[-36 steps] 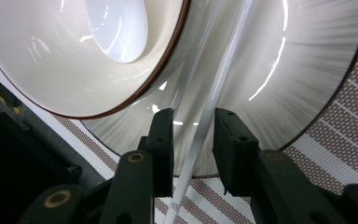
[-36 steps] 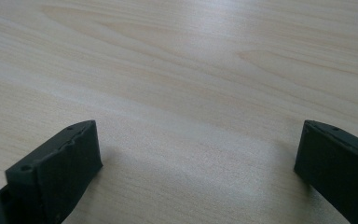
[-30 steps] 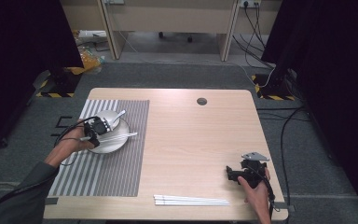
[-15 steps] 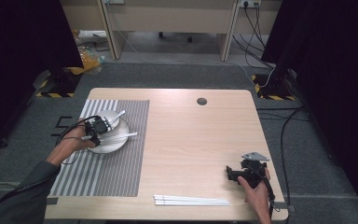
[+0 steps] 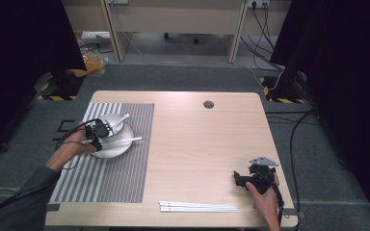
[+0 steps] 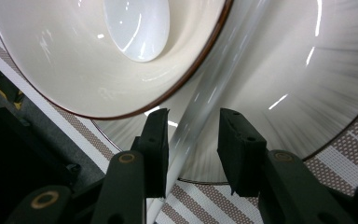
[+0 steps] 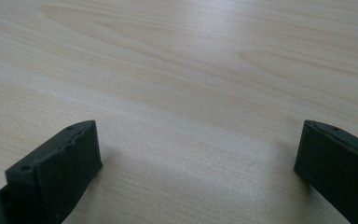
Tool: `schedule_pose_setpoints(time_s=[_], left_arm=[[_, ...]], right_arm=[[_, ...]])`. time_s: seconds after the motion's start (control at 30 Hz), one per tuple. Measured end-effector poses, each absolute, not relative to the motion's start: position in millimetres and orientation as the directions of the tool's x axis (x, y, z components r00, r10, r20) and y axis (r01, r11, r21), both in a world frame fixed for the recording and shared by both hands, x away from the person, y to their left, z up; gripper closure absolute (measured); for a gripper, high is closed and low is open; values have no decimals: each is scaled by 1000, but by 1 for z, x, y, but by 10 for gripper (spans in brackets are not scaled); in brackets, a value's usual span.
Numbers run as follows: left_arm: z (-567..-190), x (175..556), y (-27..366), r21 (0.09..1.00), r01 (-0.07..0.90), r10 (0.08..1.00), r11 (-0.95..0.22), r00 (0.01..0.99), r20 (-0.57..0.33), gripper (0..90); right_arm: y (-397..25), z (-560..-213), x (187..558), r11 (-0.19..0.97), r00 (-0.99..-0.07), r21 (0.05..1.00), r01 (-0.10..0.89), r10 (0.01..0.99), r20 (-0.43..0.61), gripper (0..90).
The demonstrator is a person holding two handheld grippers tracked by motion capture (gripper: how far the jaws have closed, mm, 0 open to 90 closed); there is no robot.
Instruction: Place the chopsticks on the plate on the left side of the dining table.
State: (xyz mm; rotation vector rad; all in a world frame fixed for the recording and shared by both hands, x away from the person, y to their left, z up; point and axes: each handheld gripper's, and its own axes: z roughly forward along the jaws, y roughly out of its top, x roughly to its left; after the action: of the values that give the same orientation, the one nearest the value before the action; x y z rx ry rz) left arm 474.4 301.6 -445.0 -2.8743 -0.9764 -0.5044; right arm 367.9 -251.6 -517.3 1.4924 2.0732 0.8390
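A cream bowl (image 5: 112, 122) with a brown rim sits on a white plate (image 5: 111, 151) at the far end of a striped placemat (image 5: 107, 184). A white spoon (image 6: 137, 25) rests in the bowl (image 6: 70, 60). A white rod-like utensil (image 5: 129, 140) lies across the plate (image 6: 284, 70). My left gripper (image 5: 105, 132) hovers low over the plate's left part. Its jaws straddle the white rod (image 6: 200, 107), and a slim gap shows on the right side, so the left gripper (image 6: 193, 116) is open. My right gripper (image 5: 237, 180) rests open on the bare table (image 7: 191, 60), with nothing between its fingers.
White chopsticks (image 5: 197, 207) lie side by side near the table's front edge, left of the right hand. A round cable hole (image 5: 208, 104) sits at the table's far middle. The placemat (image 6: 349, 149) edge shows under the plate.
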Motion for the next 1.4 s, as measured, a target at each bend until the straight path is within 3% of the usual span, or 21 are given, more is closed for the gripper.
schedule_pose_setpoints(time_s=[1.4], left_arm=[[-449, 477, 311, 40, 635, 607, -771, 716, 345, 624]], right_arm=[[-252, -517, 368, 230, -314, 700, 676, 949, -9, 4]])
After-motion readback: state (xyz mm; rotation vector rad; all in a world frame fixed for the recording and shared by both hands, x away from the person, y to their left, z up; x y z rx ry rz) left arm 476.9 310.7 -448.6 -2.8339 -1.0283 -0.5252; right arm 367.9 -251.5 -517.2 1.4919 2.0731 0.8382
